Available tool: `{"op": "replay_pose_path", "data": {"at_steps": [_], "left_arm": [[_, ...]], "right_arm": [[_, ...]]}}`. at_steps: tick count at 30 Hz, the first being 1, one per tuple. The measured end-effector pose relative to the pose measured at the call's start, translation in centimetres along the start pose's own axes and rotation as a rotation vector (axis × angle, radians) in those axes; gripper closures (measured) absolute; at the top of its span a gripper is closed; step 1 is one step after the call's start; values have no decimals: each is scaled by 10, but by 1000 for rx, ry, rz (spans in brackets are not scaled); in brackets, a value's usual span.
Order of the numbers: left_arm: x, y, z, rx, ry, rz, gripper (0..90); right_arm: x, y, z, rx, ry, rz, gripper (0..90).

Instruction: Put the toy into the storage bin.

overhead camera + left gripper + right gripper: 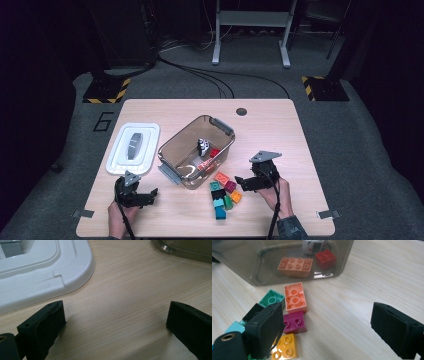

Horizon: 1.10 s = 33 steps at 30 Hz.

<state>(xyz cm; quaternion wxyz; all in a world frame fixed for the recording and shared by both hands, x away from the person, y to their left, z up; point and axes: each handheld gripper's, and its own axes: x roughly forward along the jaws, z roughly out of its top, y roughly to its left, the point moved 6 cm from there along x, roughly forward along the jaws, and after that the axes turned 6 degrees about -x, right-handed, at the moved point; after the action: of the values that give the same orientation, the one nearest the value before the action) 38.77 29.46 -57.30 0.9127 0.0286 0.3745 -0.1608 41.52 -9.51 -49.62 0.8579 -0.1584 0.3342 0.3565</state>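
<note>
Dark floor and cables surround a pale wooden tabletop (280, 130) carrying a clear tub (196, 150), the landmark for everything else. Inside the tub lie a peach brick (295, 266), a red brick (325, 258) and a small white toy (314, 246). Just in front of the tub sits a cluster of loose bricks (224, 194), among them an orange brick (295, 297) and a magenta brick (295, 322). Right of that cluster, the right claw (324, 325) stands wide open over bare wood, gripping nothing. Left of the tub lies a white lid (133, 148); in front of the lid, the left claw (116, 322) also gapes empty.
</note>
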Motion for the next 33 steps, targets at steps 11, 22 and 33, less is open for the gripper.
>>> {"op": "replay_pose_path", "data": {"at_steps": [11, 22, 33], "left_arm": [[0, 0, 0, 0, 1, 0, 20], [0, 0, 0, 0, 0, 0, 20], [0, 0, 0, -1, 0, 1, 21]], "right_arm": [[12, 18, -27, -4, 39, 7, 111], [18, 28, -45, 0, 47, 7, 120], [24, 28, -50, 20, 58, 11, 126]]}}
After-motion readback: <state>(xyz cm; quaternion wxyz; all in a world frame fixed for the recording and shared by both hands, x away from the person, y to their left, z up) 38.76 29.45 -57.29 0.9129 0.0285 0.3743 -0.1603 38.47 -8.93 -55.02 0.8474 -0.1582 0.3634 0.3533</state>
